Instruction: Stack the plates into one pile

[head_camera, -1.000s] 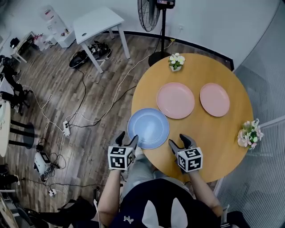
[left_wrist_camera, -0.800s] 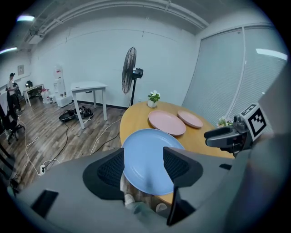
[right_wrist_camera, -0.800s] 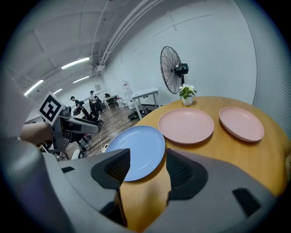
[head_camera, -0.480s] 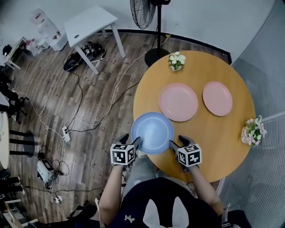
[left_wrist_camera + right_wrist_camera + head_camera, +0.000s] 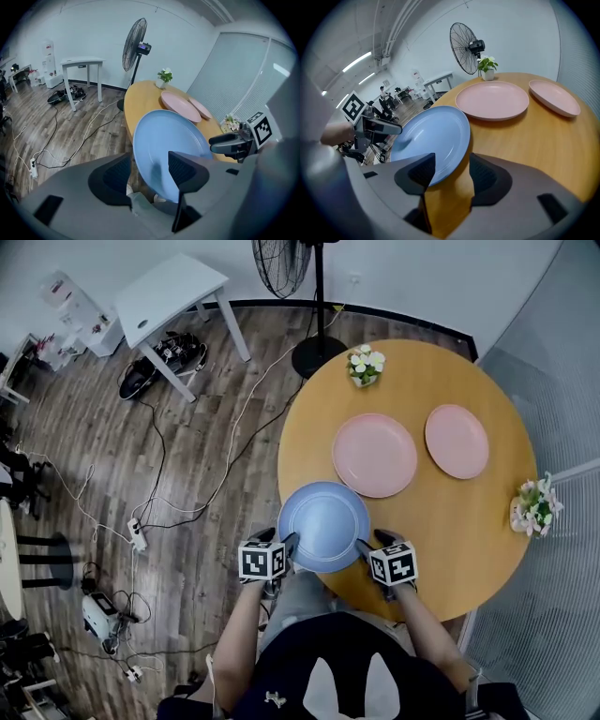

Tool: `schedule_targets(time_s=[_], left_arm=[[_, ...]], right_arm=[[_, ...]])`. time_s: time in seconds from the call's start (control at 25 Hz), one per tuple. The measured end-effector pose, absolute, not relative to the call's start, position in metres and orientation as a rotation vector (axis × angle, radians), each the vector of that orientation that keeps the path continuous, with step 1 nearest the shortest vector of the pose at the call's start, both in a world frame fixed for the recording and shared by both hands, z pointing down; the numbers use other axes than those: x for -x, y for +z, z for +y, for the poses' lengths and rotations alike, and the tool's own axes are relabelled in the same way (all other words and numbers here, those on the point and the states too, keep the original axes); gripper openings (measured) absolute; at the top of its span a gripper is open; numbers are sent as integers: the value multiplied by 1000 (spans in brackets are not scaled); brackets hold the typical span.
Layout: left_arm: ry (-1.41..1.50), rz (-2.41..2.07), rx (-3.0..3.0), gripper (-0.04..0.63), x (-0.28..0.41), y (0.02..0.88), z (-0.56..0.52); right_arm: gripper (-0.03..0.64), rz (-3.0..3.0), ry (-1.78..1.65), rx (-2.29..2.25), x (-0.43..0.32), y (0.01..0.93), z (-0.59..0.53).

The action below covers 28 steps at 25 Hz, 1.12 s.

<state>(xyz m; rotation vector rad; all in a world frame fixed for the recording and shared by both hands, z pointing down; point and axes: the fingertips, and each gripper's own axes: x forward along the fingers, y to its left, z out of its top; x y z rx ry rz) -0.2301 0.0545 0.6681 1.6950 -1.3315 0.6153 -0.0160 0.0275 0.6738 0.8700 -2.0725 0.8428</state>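
Blue plate appears rigid, light and slick; take it by opposite rims, where left gripper and right gripper stand open.

We see a round wooden table. On it lie a blue plate, which reaches over the near edge, a larger pink plate in the middle and a smaller pink plate just beside it. The far flower pot and the right flower pot stand at the rim.
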Motion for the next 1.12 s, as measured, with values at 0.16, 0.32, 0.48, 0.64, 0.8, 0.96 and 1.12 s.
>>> schedule_targets(time_s=[0.16,0.32,0.48,0.64,0.8,0.96,1.12], left_arm=[[640,-1305,-1677,259,231,681,51],[639,-1269,-1660,258,231,688,55],[625,-1250,-1671,231,227,692,54],[623,-1264,-1658,166,229,695,51],[670,-1321,-1629,87,237,696,54],[687,-1341,-1615,75,237,698,55],[683,-1343,-1606,75,236,696,59]], right_arm=[[224,-2042,868,-874,16,684,30],[209,-2022,896,-877,17,690,38],[169,-2025,907,-877,16,694,39],[143,-2036,904,-866,17,695,38],[135,-2035,899,-870,17,693,40],[130,-2033,888,-873,17,693,39],[129,-2028,880,-867,15,692,40]])
